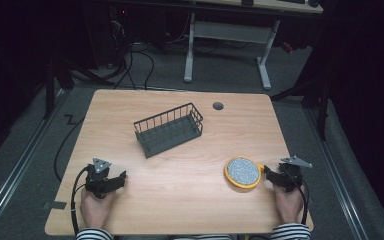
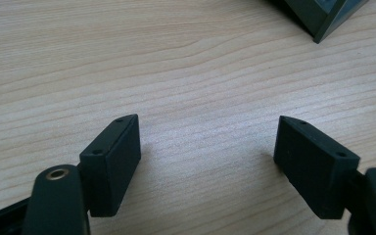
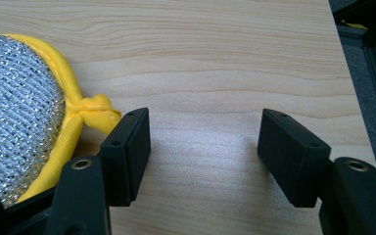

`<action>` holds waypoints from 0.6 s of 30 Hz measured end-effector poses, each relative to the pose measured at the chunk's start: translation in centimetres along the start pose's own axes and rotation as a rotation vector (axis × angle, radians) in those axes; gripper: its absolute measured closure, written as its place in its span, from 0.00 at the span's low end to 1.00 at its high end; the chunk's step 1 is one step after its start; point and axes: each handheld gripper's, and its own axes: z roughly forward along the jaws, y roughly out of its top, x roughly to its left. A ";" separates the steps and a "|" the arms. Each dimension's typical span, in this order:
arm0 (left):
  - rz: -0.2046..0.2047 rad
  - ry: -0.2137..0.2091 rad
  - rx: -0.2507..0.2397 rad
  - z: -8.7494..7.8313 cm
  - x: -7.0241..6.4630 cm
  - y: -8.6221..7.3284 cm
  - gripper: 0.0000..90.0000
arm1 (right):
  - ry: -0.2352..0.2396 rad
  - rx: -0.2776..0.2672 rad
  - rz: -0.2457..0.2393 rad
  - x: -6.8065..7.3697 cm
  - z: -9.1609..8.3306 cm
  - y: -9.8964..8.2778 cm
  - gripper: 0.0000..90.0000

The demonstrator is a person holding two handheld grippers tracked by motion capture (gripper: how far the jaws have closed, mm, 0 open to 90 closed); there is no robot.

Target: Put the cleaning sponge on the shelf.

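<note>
Near edge of the wooden table (image 1: 180, 210): my two hands come in from the bottom, well apart, with a wide bare stretch of wood between them to move in.

Left gripper (image 1: 121, 179) sits near the front-left corner, low over the table. In the left gripper view its jaws stand wide apart, nothing between them but bare wood grain; released, holding nothing. A dark corner of the wire basket (image 2: 323, 14) shows at the top right of that view, well ahead.

Right gripper (image 1: 268, 173) is near the table's right edge, little margin on that side. Jaws spread wide, released, gripping nothing. In the right gripper view the inner jaw sits just beside the knot of the yellow rim of the round scouring pad (image 3: 14, 103); contact I cannot tell. The gap between the jaws has only bare wood.

The pad (image 1: 243, 171), silver mesh with yellow border, lies flat front-right, just left of the right gripper.

Farther out, mid-table: the dark wire basket (image 1: 169, 129), set at an angle, clear room all round. Beyond it, a cable hole (image 1: 218, 106) near the far edge.
</note>
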 end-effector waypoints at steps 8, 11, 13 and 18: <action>-0.003 0.001 0.000 0.0 0.0 0.0 0.29 | 0.001 0.000 0.000 0.0 0.0 0.0 0.41; -0.003 0.002 0.000 0.0 0.0 0.0 0.29 | 0.001 0.000 0.000 0.0 0.0 0.0 0.41; -0.004 0.002 0.000 0.0 0.0 0.0 0.29 | 0.001 0.003 0.000 0.0 0.0 0.0 0.41; -0.003 0.001 0.001 0.0 0.0 0.1 0.29 | 0.003 0.000 -0.002 0.0 0.0 0.0 0.41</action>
